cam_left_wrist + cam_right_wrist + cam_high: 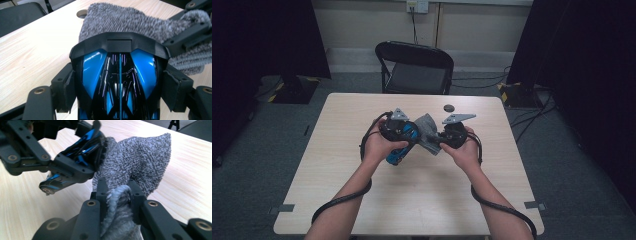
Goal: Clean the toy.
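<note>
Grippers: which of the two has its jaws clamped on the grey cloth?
The right gripper: its jaws pinch a fold of the grey cloth. The left gripper instead grips the blue and black toy car.

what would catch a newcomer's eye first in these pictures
A glossy blue and black toy car stands out, clamped between the left gripper at mid-table. Right beside it, the right gripper pinches a grey fuzzy cloth pressed against the car's end. Farther back on the table lies a small dark round disc.
</note>
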A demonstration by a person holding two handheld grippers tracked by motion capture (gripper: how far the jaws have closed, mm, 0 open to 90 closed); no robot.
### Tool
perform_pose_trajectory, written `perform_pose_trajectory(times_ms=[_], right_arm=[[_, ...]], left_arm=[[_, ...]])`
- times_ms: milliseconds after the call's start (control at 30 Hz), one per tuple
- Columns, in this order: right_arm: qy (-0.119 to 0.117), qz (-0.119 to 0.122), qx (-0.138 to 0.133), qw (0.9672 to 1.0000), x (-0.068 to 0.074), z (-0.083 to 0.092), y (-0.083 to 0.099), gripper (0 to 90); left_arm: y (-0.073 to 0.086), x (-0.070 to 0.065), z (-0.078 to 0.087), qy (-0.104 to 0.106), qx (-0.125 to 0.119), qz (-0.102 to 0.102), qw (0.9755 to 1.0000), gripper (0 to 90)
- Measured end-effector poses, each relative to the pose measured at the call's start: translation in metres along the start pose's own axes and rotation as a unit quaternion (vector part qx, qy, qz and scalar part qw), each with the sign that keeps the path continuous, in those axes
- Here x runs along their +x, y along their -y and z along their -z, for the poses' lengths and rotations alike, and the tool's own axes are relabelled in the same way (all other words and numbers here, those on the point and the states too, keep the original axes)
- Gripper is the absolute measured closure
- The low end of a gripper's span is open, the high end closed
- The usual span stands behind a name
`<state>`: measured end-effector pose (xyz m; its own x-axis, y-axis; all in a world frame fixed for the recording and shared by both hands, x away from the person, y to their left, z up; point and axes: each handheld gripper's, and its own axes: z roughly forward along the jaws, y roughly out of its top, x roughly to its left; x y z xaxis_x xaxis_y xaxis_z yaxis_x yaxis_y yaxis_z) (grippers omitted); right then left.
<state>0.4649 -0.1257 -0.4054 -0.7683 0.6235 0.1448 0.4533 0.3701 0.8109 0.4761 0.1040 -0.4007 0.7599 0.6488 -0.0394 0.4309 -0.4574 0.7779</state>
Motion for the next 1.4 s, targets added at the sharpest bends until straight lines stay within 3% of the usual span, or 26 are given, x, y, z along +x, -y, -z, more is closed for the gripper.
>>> perform_pose_trajectory(times_ms=[933, 1400], right_arm=[[-0.016, 0.005, 0.009, 0.9998, 0.010, -0.011, 0.012, 75.4], [-0.028, 0.004, 0.012, 0.9995, 0.017, -0.019, 0.018, 75.4]], left_arm=[[-0.007, 0.001, -0.002, -0.002, 0.007, 0.000, 1.0000, 25.6], [-0.013, 0.001, -0.002, -0.004, -0.004, 0.000, 1.0000, 25.7]])
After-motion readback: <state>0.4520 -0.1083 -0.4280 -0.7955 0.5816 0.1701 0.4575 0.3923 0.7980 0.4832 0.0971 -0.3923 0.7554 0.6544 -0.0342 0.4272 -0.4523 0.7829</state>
